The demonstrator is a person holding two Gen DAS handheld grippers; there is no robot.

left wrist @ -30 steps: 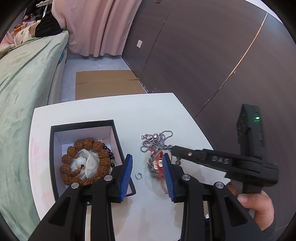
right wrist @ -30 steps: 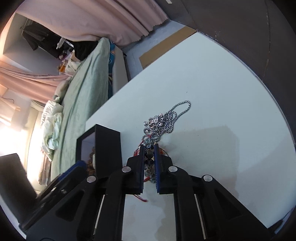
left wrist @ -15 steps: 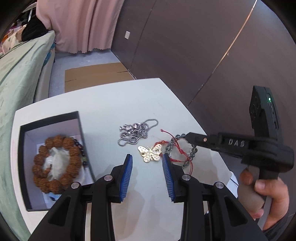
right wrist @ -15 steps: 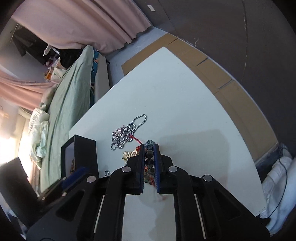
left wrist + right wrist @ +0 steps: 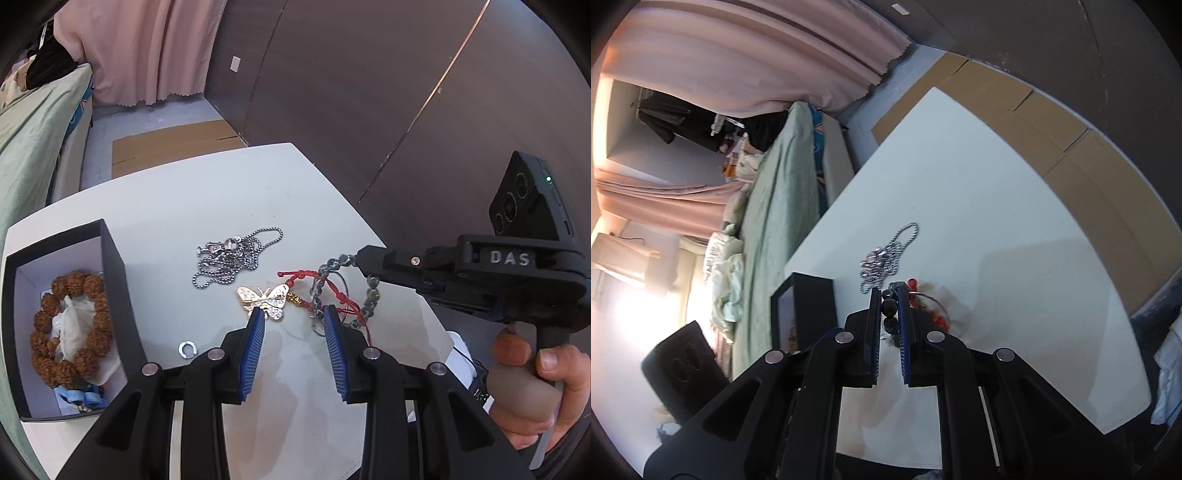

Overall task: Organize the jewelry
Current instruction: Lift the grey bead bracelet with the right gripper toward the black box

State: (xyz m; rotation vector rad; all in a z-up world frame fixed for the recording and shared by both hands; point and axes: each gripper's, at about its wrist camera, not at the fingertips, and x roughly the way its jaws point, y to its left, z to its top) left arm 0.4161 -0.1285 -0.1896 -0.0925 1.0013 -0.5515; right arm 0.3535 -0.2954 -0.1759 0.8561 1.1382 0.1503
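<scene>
Your right hand-held gripper (image 5: 889,308) is clamped on the bracelet (image 5: 364,295), lifted over the tabletop (image 5: 221,199), so next carry it toward 9 o'clock to the box (image 5: 114,280), while the left hand-held gripper (image 5: 293,321) waits with fingers apart.

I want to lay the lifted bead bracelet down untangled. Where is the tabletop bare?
Bare: the far stretch of the table beyond the silver chain, and the near patch by the small ring. Crowded: the middle, where the butterfly brooch, red cord and bead bracelet bunch. The box holds a brown bracelet.
</scene>
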